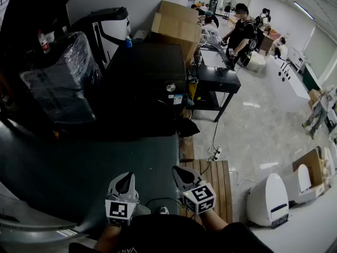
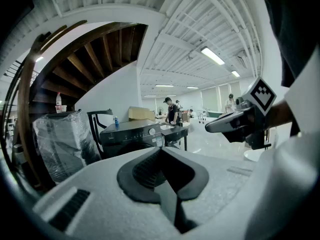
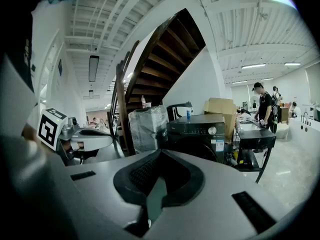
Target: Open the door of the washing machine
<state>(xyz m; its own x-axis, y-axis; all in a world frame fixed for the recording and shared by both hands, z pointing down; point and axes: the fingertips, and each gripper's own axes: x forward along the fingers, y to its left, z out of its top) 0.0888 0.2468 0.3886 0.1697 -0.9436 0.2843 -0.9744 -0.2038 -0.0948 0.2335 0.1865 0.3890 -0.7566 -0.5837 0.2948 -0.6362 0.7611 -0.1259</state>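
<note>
None of the task is judged to be done. The round door (image 3: 200, 145) is seen closed, flush in the front of the dark washing machine (image 3: 202, 129), in the right gripper view. The machine is located against the far wall, between a plastic-wrapped bundle (image 1: 60, 80) and a black worktop (image 1: 216, 78), with cardboard boxes (image 1: 176, 22) stacked behind it. A stretch of dark floor is left between the machine and both tools. The left hand-held gripper (image 1: 125, 177) and the right hand-held gripper (image 1: 182, 172) are held low and near the body, well apart from the door. On each, the jaws are pressed together with nothing between them. The approach, the grip on the door and the pull are all left to be done.
</note>
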